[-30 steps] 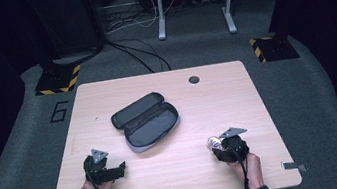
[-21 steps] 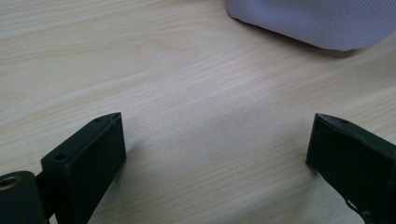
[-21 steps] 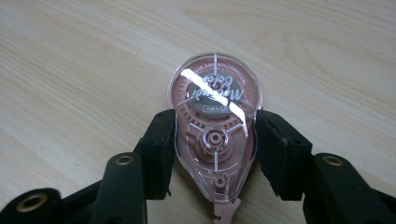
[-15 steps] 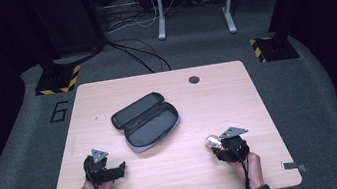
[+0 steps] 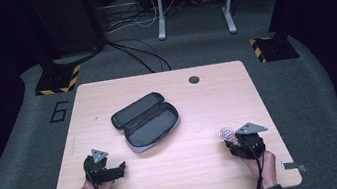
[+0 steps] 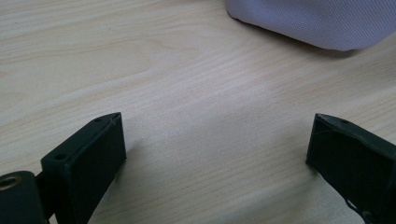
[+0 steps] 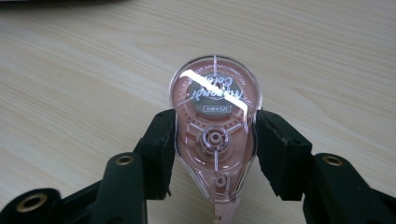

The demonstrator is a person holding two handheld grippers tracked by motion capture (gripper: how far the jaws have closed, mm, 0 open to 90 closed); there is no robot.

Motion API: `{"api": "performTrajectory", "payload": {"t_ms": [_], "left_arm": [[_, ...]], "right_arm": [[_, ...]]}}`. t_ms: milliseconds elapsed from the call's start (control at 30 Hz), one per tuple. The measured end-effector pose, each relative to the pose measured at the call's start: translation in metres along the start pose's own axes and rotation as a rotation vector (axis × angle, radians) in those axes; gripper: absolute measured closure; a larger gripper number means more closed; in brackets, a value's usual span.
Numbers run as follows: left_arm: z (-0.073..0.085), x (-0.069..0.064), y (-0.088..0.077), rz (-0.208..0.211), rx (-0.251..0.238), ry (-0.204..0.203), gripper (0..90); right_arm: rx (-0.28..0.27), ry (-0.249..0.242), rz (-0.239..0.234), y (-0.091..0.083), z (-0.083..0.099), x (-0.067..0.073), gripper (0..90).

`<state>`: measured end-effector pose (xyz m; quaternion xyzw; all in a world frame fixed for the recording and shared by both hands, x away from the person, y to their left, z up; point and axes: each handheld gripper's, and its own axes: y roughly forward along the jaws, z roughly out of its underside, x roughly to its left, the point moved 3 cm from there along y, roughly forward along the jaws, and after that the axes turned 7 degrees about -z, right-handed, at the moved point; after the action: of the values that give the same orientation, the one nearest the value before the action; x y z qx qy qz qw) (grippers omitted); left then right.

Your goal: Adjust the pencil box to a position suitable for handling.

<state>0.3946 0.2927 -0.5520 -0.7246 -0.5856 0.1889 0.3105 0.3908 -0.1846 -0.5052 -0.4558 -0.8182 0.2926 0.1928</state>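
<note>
An open dark pencil case (image 5: 146,120) with a grey lining lies in the middle of the wooden table (image 5: 193,106); its pale outer wall (image 6: 317,21) shows at the top of the left gripper view. My right gripper (image 5: 229,138) is shut on a clear pink correction tape dispenser (image 7: 214,128), held by its sides just above the table near the front right. The dispenser (image 5: 226,133) pokes out ahead of the jaws. My left gripper (image 5: 119,168) rests at the front left, open, with bare wood between its fingers (image 6: 91,156).
A round dark grommet (image 5: 193,79) sits near the table's far edge. Beyond the table are cables on grey carpet, a desk frame (image 5: 193,0) and yellow-black striped bases (image 5: 58,80). Metal brackets stick out at the front corners.
The right gripper has shifted slightly with the tape dispenser in it. The left gripper and the case have not moved.
</note>
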Motion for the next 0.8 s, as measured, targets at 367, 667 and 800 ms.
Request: {"api": "performTrajectory", "payload": {"t_ms": [367, 667, 800], "left_arm": [[0.000, 0.000, 0.000, 0.001, 0.001, -0.001, 4.3], [0.000, 0.000, 0.000, 0.000, 0.000, 0.000, 4.3], [0.000, 0.000, 0.000, 0.000, 0.000, -0.001, 4.3]], "right_arm": [[0.008, 0.074, 0.092, -0.016, 0.021, -0.038, 49.4], [0.039, 0.125, 0.149, -0.014, 0.041, -0.061, 49.3], [0.032, 0.136, 0.148, -0.012, 0.044, -0.065, 49.2]]}}
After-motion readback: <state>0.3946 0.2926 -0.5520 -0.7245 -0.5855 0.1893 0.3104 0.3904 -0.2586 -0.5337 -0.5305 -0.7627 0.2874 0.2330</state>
